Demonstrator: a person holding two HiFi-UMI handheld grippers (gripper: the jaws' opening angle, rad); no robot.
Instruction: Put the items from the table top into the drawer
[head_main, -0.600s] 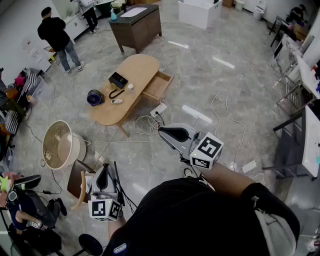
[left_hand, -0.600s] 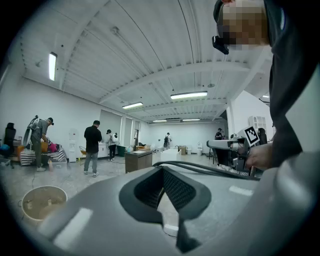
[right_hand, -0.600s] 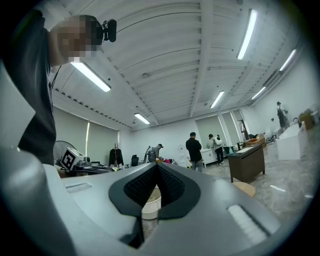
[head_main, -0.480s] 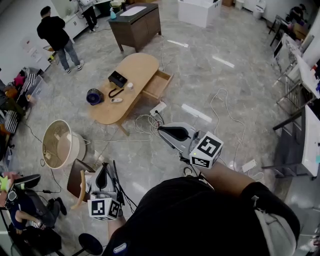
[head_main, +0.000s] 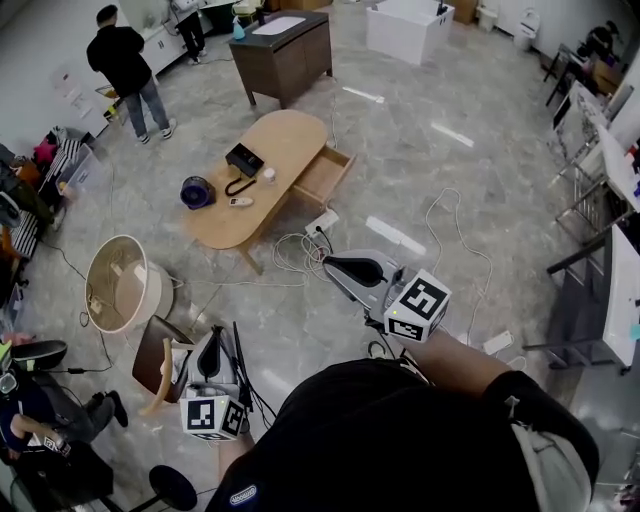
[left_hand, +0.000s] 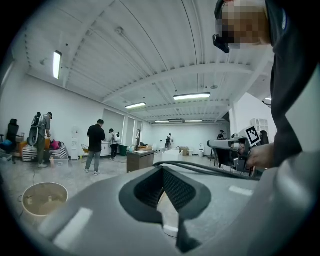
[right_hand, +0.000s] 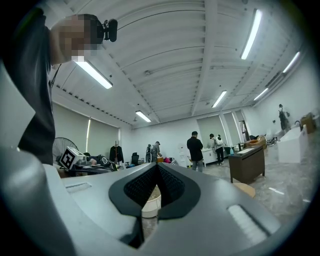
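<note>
Two grippers show in the head view, both well short of the oval light-wood table on the grey floor ahead. Its wooden drawer stands pulled out on the right side. On the tabletop lie a black box, a dark blue round device, a black curved cable, a small white cup and a white remote.

The left gripper and the right gripper hang near the person's body.

Left gripper view: the jaws are pressed together, with nothing between them.

Right gripper view: the jaws are likewise closed and empty.

Pale matt wooden table, glossy marbled floor
</note>
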